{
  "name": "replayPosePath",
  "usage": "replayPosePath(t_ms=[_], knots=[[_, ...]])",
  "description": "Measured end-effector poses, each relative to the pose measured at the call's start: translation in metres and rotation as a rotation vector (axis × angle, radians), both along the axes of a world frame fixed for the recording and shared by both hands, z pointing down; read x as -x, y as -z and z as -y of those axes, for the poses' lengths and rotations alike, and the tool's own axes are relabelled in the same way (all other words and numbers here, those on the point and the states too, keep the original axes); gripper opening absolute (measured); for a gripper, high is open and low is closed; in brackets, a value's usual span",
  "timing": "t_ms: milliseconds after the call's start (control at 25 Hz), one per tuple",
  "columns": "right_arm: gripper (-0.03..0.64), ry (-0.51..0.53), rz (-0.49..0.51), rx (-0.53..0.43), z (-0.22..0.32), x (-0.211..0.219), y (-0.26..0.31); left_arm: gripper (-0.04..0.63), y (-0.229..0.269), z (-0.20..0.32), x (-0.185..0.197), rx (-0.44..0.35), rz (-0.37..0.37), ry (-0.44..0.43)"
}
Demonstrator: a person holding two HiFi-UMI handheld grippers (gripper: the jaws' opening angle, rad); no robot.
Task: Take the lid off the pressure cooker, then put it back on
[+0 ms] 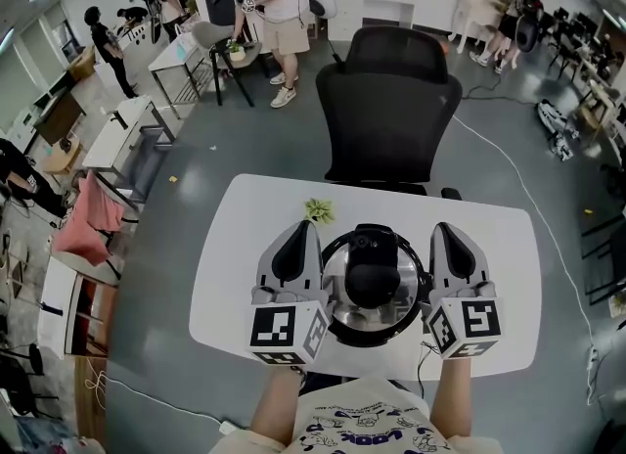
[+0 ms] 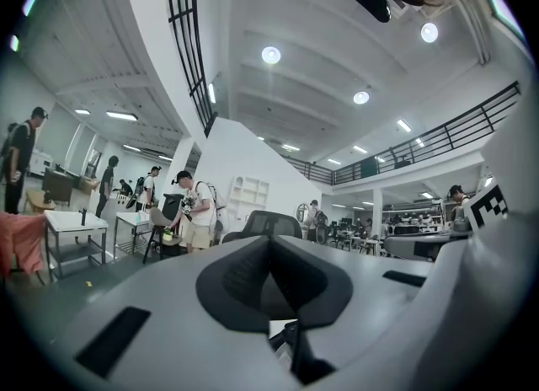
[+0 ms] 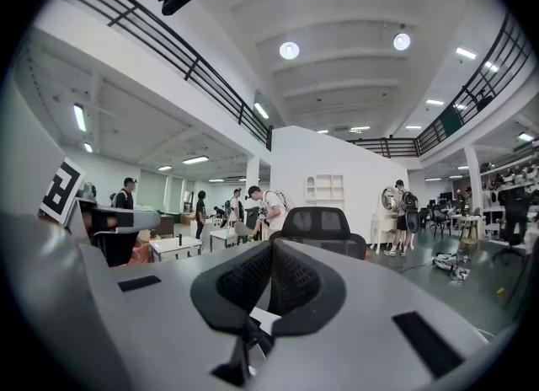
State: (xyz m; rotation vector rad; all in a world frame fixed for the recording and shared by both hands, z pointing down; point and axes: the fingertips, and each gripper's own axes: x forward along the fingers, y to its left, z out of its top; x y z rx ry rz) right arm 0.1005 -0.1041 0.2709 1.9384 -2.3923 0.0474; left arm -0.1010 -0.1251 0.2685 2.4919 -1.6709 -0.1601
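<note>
Steel and round, the silver pressure cooker (image 1: 373,330) stands at the middle of the white table (image 1: 245,247), low in the head view. Its domed steel lid with a black handle (image 1: 372,278) sits on top of the pot. No brand or label can be read on it.

The grey left claw (image 1: 305,231) lies just beside the cooker on the left of the frame, and the grey right claw (image 1: 442,231) is just beside it on the right. Whether either touches the pot cannot be told. Each has its jaws pressed together with nothing between them, as each claw's own view shows. Each carries a cube of black-and-white square markers (image 1: 284,331) at its near end; the patterns hold no letters.

At the bottom edge, the person's pale shirt (image 1: 377,423) bears dark print, seen upside down, that seems to read "LOOK".

A small green crumpled thing (image 1: 319,210) lies on the table just beyond the cooker. A black office chair (image 1: 391,110) stands at the table's far edge. Several people stand near other tables in the upper left of the frame.
</note>
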Motion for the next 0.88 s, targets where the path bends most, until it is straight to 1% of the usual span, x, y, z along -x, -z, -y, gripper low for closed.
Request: replayPosePath(t_ms=[880], knots=[[0.011,0.01,-0.008,0.015,0.0022,0.0047,-0.0003,0.014,0.001,-0.001,0.0005,0.003,0.002,-0.002]])
